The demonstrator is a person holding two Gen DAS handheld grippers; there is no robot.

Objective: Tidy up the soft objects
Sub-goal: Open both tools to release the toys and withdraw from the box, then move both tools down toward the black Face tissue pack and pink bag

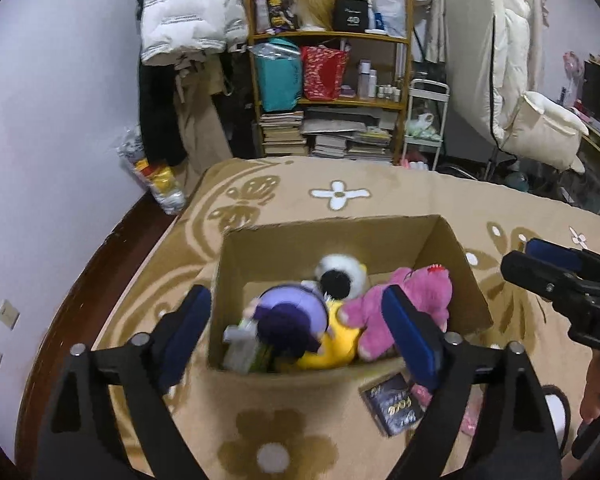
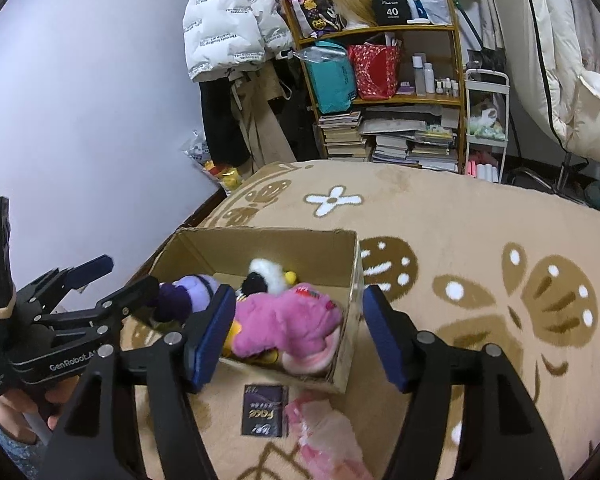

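An open cardboard box stands on a beige patterned rug. Inside lie a purple plush, a yellow plush, a pink plush and a white and black one. My left gripper hovers open over the box's near left part, pads clear of the purple plush below. In the right wrist view, my right gripper hangs open above the pink plush and the box's near right corner, holding nothing. Each gripper shows in the other's view: the right, the left.
A black packet and a pink plastic wrapper lie on the rug just in front of the box. Beyond the rug stand a cluttered shelf with stacked books, a white trolley, hanging coats and a folded mattress. The wall runs along the left.
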